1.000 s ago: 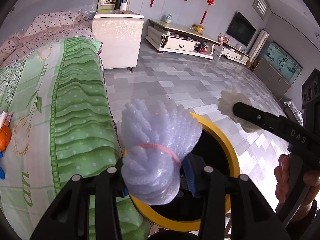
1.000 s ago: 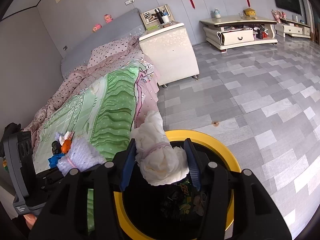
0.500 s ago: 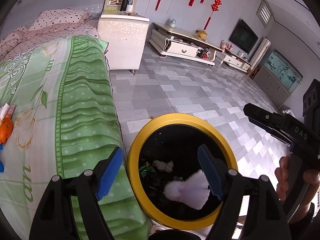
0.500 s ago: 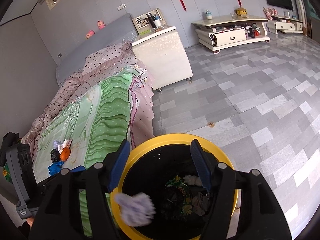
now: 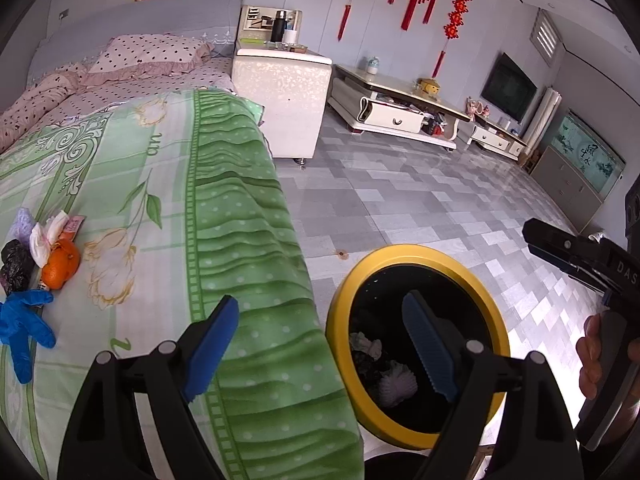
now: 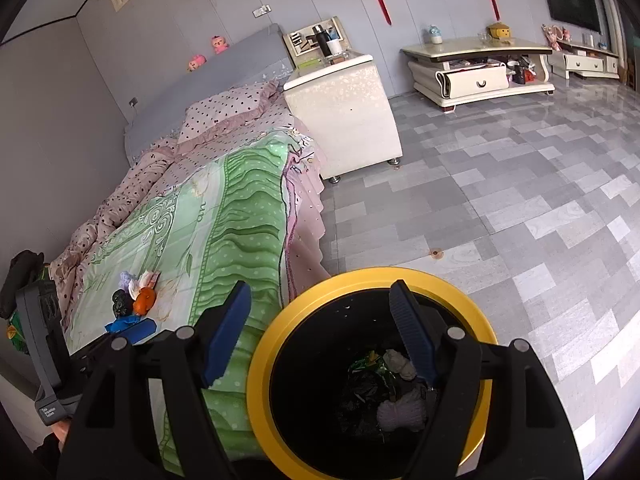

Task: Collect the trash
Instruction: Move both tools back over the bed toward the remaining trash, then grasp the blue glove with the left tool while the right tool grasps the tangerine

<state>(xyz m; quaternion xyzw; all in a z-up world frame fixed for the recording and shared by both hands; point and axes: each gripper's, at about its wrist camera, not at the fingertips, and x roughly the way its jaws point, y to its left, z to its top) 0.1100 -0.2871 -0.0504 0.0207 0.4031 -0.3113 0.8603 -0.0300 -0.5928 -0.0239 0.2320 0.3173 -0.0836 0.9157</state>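
A black trash bin with a yellow rim (image 5: pixel 404 254) (image 6: pixel 352 278) stands on the floor beside the bed. Inside lie a pale foam wad (image 5: pixel 396 386) (image 6: pixel 402 412), a white tissue wad (image 6: pixel 398 362) and dark wrappers. My left gripper (image 5: pixel 320 344) is open and empty, above the bed edge and the bin. My right gripper (image 6: pixel 320 332) is open and empty above the bin's rim; it also shows in the left wrist view (image 5: pixel 560 246). On the green bedspread lies a trash pile: an orange (image 5: pixel 60 266) (image 6: pixel 144 300), a blue glove (image 5: pixel 22 320), a black bag (image 5: pixel 16 264), white tissue (image 5: pixel 44 236).
A white nightstand (image 5: pixel 282 96) (image 6: pixel 344 112) stands at the head of the bed. A cream TV cabinet (image 5: pixel 396 114) (image 6: pixel 476 70) lines the far wall. Grey tiled floor (image 6: pixel 500 208) stretches to the right of the bin.
Both grippers opened and dropped their wads, foam from the left, tissue from the right, into the bin. Both then swung left toward the bed, bringing the trash pile into view.
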